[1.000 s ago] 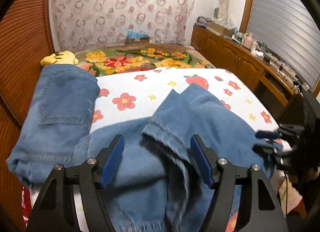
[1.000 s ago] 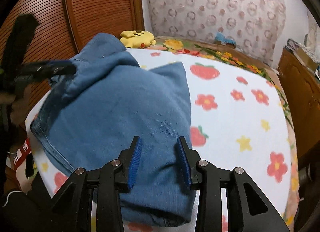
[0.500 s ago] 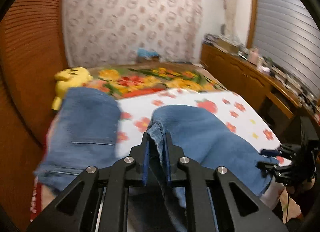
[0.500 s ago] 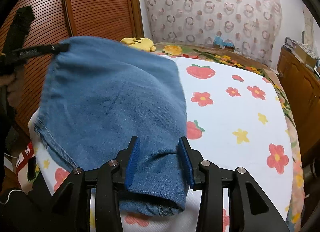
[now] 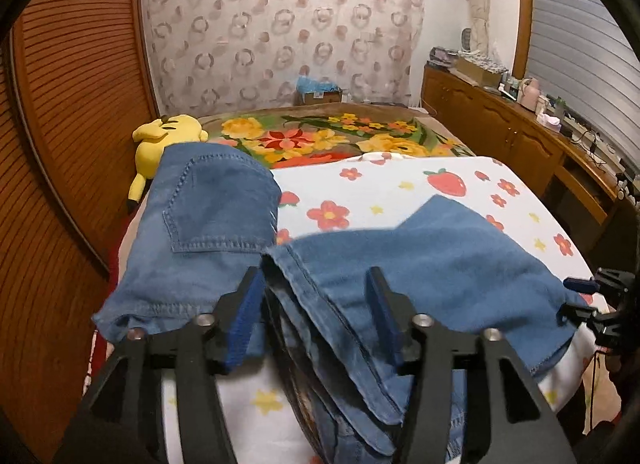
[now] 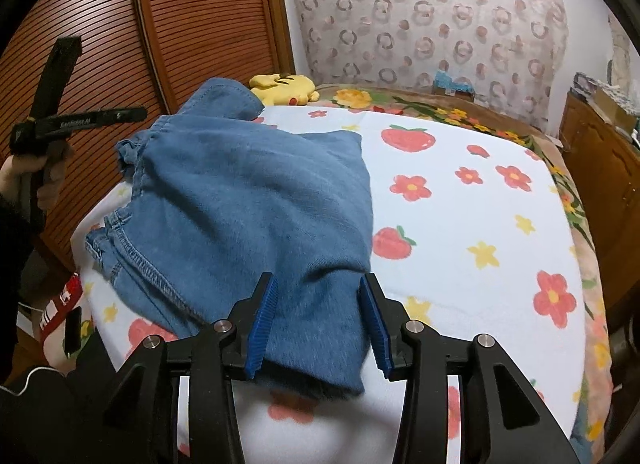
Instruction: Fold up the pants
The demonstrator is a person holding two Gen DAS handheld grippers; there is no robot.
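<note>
1. Left wrist view: the left gripper [image 5: 316,306] stands with its jaws spread wide, gripping nothing. The blue jeans [image 5: 420,260] lie on the flowered sheet [image 5: 400,192]; their folded hem edge passes between the blue pads [image 5: 244,316], running from 6 o'clock up to 11 o'clock. The back-pocket part lies at 10 o'clock, just beside a yellow plush toy [image 5: 160,140]. The right gripper [image 5: 580,296] sits at 3 o'clock by the jeans' edge.

2. Right wrist view: the right gripper [image 6: 320,320] is wide apart too, holding nothing. The jeans [image 6: 248,216] spread from between its fingers toward 11 o'clock. The left gripper [image 6: 128,114] is at 9 o'clock, its opening not discernible here.
</note>
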